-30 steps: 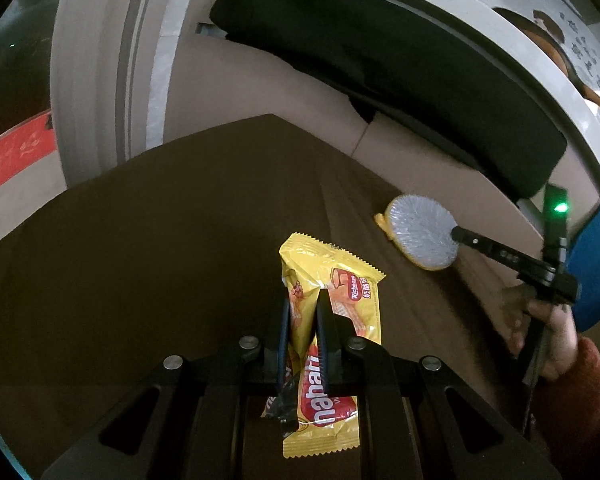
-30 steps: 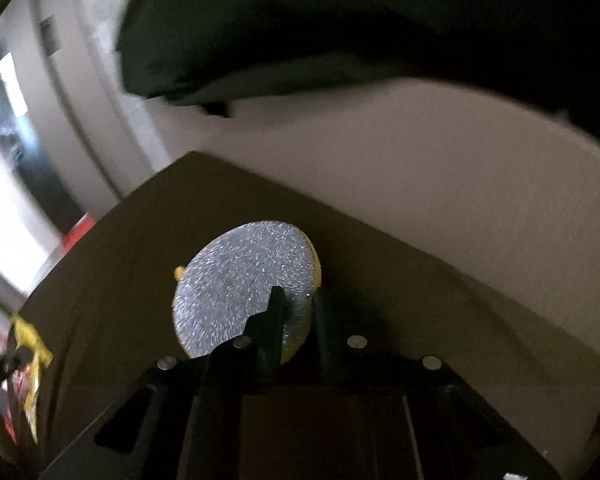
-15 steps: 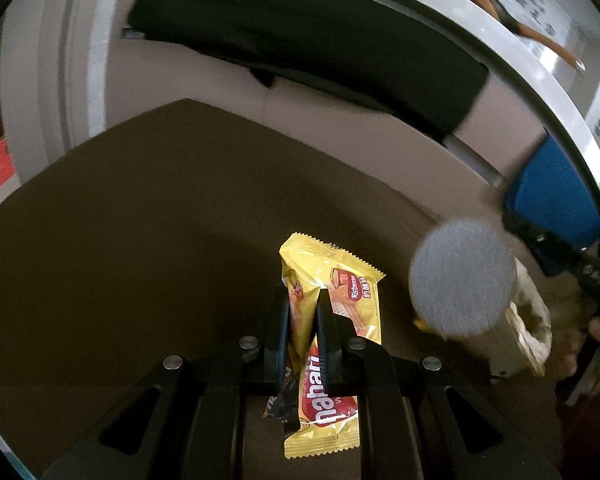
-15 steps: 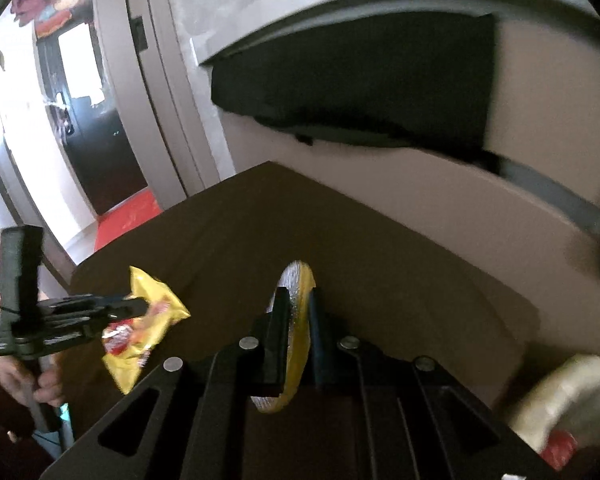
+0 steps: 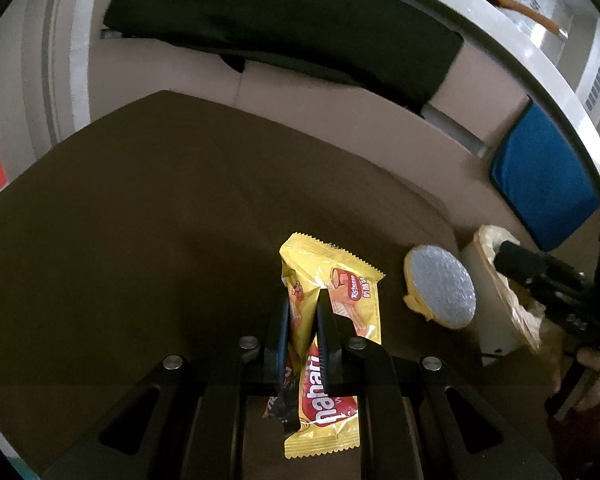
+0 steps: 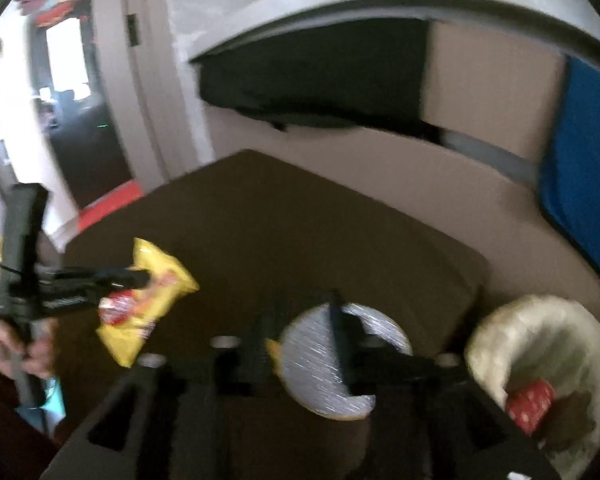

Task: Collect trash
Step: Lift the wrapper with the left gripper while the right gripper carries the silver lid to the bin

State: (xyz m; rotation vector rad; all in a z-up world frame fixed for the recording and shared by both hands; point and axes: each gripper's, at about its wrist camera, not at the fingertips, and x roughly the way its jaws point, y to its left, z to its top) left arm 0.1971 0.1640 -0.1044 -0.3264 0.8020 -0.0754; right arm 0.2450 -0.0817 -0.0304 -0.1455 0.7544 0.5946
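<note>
Silver foil disc (image 6: 324, 364) sits loose between the opening right claw (image 6: 300, 320)

"Richeese" and "nabati" on yellow wrapper (image 5: 332, 320)

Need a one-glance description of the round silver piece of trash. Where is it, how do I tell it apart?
Start at the dark brown table and go to its right edge, where a white bin with a pale liner stands. The round silver lid hangs there between the opening fingers of the right claw. Unlike the rectangular yellow printed wrapper nearby, it is a plain foil disc with a yellow rim.
</note>
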